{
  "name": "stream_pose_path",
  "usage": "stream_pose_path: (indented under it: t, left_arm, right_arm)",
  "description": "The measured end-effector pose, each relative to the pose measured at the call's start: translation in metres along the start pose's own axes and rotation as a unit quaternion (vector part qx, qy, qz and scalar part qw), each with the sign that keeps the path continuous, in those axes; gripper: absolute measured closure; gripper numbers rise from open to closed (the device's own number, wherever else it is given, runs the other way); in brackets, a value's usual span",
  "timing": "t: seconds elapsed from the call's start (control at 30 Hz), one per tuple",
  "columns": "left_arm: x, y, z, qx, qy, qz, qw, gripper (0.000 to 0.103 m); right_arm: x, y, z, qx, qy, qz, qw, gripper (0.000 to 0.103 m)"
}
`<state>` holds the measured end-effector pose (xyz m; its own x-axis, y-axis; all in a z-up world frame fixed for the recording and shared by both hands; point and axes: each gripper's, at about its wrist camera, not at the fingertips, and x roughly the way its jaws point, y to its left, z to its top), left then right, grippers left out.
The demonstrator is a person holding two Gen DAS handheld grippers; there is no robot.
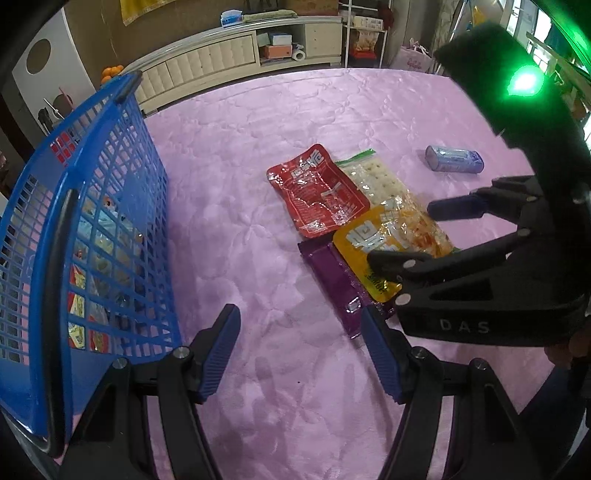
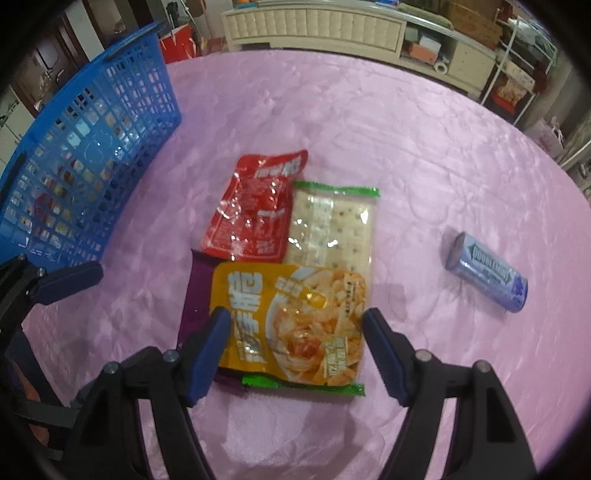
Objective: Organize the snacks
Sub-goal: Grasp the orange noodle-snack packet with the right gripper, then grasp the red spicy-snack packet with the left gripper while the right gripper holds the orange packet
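Observation:
A pile of snack packs lies on the pink tablecloth: a yellow pack (image 2: 291, 317) on top, a red pack (image 2: 255, 210), a clear cracker pack (image 2: 332, 225) and a purple pack (image 2: 195, 295) underneath. A blue-grey tube (image 2: 487, 273) lies apart to the right. My right gripper (image 2: 295, 354) is open, its fingers on either side of the yellow pack (image 1: 391, 236), just above it. My left gripper (image 1: 299, 354) is open and empty over bare cloth, next to the blue basket (image 1: 122, 206), which holds several snacks. The right gripper also shows in the left wrist view (image 1: 413, 236).
The blue basket (image 2: 85, 155) stands at the table's left. A cream cabinet (image 2: 332, 26) and shelves stand beyond the far table edge (image 1: 295, 74).

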<state>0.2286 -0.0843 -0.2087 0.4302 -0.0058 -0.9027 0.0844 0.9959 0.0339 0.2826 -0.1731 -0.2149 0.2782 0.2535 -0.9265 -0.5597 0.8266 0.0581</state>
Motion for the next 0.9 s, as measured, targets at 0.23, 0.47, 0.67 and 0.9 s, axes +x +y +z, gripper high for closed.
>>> stream_pose_path:
  t: [0.23, 0.47, 0.67, 0.9]
  left_arm:
    - [0.001, 0.003, 0.0, -0.016, 0.003, -0.009, 0.9998, 0.038]
    - [-0.005, 0.003, 0.004, -0.028, 0.001, -0.025, 0.9993, 0.038]
    - [-0.009, -0.004, 0.024, -0.029, -0.008, -0.025, 0.9992, 0.038]
    - [0.008, 0.002, 0.057, -0.071, 0.004, -0.043, 0.9966, 0.038]
  right_arm:
    - [-0.012, -0.004, -0.008, -0.015, -0.014, 0.017, 1.0, 0.072]
    - [-0.041, -0.01, -0.013, 0.002, -0.042, 0.028, 0.999, 0.077]
    - [-0.062, -0.021, -0.014, 0.022, -0.075, 0.027, 0.997, 0.077]
    - [-0.063, -0.033, -0.008, 0.038, -0.092, 0.023, 0.995, 0.077]
